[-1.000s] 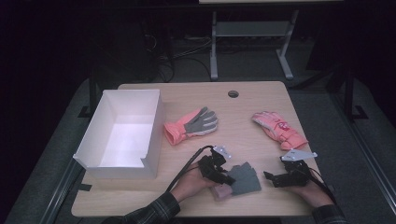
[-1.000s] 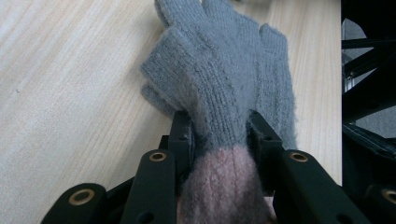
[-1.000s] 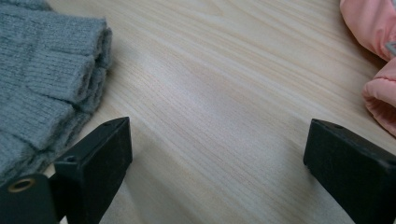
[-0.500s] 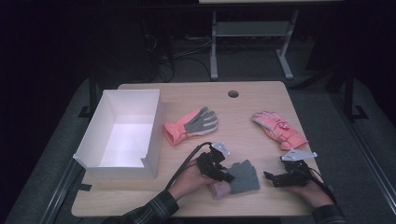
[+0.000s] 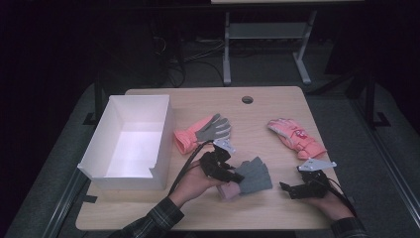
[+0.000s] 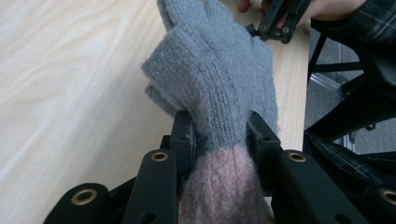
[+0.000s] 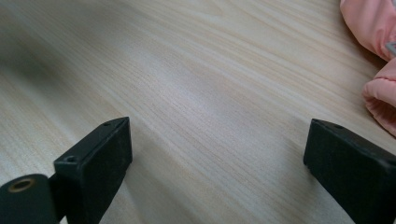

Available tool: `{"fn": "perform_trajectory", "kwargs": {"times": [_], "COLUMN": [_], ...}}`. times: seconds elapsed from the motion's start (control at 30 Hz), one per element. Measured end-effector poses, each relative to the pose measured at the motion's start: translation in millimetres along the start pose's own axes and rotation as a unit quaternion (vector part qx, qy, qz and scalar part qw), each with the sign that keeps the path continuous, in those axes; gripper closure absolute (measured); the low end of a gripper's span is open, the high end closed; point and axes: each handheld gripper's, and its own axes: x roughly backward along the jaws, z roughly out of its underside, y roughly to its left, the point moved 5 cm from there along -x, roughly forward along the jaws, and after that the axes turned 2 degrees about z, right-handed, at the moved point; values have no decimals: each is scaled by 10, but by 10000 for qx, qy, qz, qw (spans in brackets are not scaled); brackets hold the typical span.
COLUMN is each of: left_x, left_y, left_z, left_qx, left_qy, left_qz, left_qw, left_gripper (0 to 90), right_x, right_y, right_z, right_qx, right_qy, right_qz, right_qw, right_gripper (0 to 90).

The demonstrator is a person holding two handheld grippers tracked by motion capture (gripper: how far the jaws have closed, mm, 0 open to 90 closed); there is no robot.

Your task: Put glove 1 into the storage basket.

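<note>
white open-topped cardboard box (image 5: 130,144) is sitting at the left of the light wooden table (image 5: 277,101), nothing visible inside, so by the look of it the sorting is barely starting. coral-and-grey knit glove (image 5: 203,132) is lying flat just right of the box, untouched. left gripper (image 5: 229,173) is clamping the grey knit glove with pink cuff (image 6: 219,88) right at the cuff line, jaws pressing both sides of the wool; glove fingers are hanging out ahead of the jaws, near the front middle of the table. right gripper (image 5: 293,189) is resting low near the front right edge, jaws spread wide over bare wood, holding nothing. pink padded glove (image 5: 295,138) is lying further back on the right, apart from both grippers.

judging: one glove is in hand, none boxed, two more waiting. path leftward to the box is open along the front; the box's near wall is needing clearance, and the coral glove is sitting close beside that route. right gripper is working close to the table edge.
</note>
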Motion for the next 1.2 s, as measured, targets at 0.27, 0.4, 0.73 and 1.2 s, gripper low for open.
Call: {"fn": "perform_trajectory", "kwargs": {"times": [0.27,0.4,0.73,1.2], "left_x": [322,538,936,1532], "left_y": [55,73,138,337], "left_z": [-105,-178,-281,-305], "left_qx": [-39,-40,1,259], "left_qy": [-255,-434,-694,-1068], "left_qz": [-274,-422,-665,-1144], "left_qw": [9993,9982,9954,9873], "left_gripper": [686,686,686,686], "right_x": [0,-2,-1,-2], "right_y": [-1,-5,-3,-3], "right_z": [0,-2,-2,-2], "right_qx": [4,28,23,24], "right_qy": [-3,-15,-7,-15], "right_qz": [-2,4,-1,1], "right_qw": [10000,10000,10000,10000], "right_gripper": [72,72,72,72]}}
